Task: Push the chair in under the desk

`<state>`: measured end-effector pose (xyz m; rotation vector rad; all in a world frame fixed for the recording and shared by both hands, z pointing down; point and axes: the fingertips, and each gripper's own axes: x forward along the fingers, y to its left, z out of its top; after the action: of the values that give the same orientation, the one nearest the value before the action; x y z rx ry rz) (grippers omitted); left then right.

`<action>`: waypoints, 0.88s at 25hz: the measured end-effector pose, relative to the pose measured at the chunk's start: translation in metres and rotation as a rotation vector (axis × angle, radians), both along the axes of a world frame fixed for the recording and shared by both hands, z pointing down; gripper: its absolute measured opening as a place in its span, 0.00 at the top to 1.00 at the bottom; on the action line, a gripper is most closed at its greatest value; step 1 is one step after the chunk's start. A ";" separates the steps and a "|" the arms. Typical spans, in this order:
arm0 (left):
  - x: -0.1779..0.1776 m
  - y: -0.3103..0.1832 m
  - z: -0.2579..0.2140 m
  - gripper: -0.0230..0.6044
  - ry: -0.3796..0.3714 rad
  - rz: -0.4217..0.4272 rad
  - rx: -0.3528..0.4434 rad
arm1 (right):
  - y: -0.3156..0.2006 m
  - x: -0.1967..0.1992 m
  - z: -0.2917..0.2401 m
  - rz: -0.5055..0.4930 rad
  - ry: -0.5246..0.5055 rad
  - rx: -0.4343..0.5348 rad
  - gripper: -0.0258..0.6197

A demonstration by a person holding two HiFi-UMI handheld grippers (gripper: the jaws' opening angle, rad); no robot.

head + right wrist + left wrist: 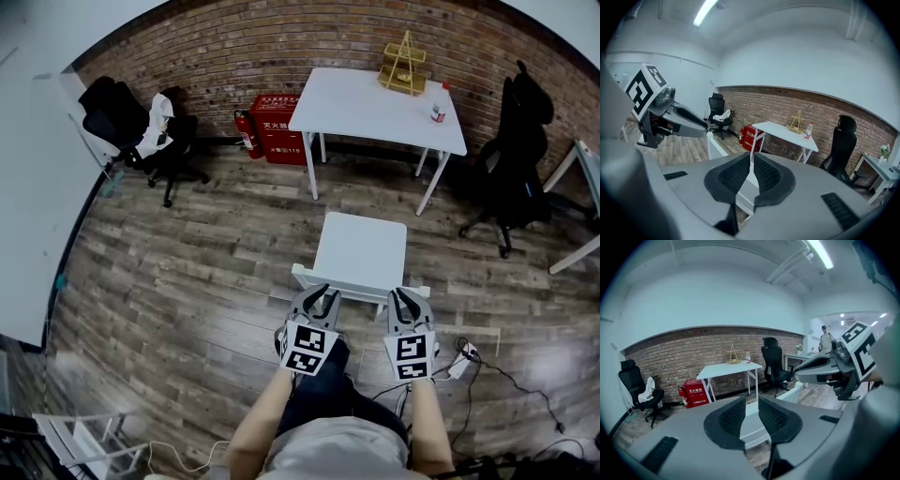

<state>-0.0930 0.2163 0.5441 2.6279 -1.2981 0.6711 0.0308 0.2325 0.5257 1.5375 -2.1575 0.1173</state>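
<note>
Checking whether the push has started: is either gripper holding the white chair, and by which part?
Nothing is held. The left gripper is open, the right gripper shut empty; both hover near the back rail of the white square chair.

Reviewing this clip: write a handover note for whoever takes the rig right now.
Left gripper: jaws slightly apart, empty, close to the chair's back rail; contact unclear.
Right gripper: shut, empty, close to the same rail.
Chair: well short of the desk, seat toward it, with floor between.
Done: chair not yet pushed in.
Left: probably press on the rail and slide the chair under the desk.
</note>
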 end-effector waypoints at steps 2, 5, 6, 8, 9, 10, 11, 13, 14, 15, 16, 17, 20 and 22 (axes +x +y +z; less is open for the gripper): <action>0.002 -0.007 0.003 0.80 -0.002 0.013 -0.014 | -0.009 -0.003 0.000 -0.002 -0.006 -0.004 0.93; 0.005 -0.019 0.006 0.79 -0.013 0.044 -0.031 | -0.024 -0.008 -0.001 -0.010 -0.009 -0.010 0.93; 0.006 -0.024 0.007 0.78 -0.017 0.058 -0.034 | -0.029 -0.010 -0.001 -0.015 -0.005 -0.015 0.93; 0.009 -0.032 0.008 0.78 -0.021 0.085 -0.045 | -0.038 -0.012 0.000 -0.026 0.001 -0.026 0.93; 0.011 -0.036 0.008 0.78 -0.023 0.099 -0.054 | -0.042 -0.013 0.001 -0.030 0.003 -0.032 0.93; 0.013 -0.038 0.009 0.78 -0.025 0.114 -0.063 | -0.045 -0.014 0.003 -0.035 0.005 -0.038 0.93; 0.015 -0.040 0.010 0.78 -0.030 0.129 -0.071 | -0.048 -0.014 0.004 -0.039 0.009 -0.046 0.93; 0.019 -0.043 0.011 0.78 -0.059 0.167 -0.082 | -0.054 -0.015 0.008 -0.050 0.018 -0.064 0.93; 0.020 -0.044 0.012 0.78 -0.082 0.188 -0.088 | -0.056 -0.015 0.009 -0.055 0.025 -0.072 0.93; 0.021 -0.045 0.014 0.78 -0.107 0.211 -0.094 | -0.058 -0.015 0.010 -0.060 0.032 -0.079 0.93; 0.022 -0.047 0.015 0.78 -0.128 0.235 -0.104 | -0.060 -0.014 0.011 -0.067 0.040 -0.085 0.93; 0.024 -0.047 0.017 0.78 -0.144 0.261 -0.117 | -0.062 -0.014 0.013 -0.077 0.048 -0.093 0.93; 0.029 -0.045 0.020 0.78 -0.181 0.349 -0.154 | -0.060 -0.015 0.021 -0.125 0.065 -0.141 0.85; 0.032 -0.045 0.021 0.78 -0.223 0.403 -0.149 | -0.059 -0.014 0.026 -0.159 0.068 -0.174 0.73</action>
<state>-0.0608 0.1711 0.5651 2.7710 -0.7213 1.0969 0.0171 0.1736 0.5522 1.2514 -2.1455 0.1907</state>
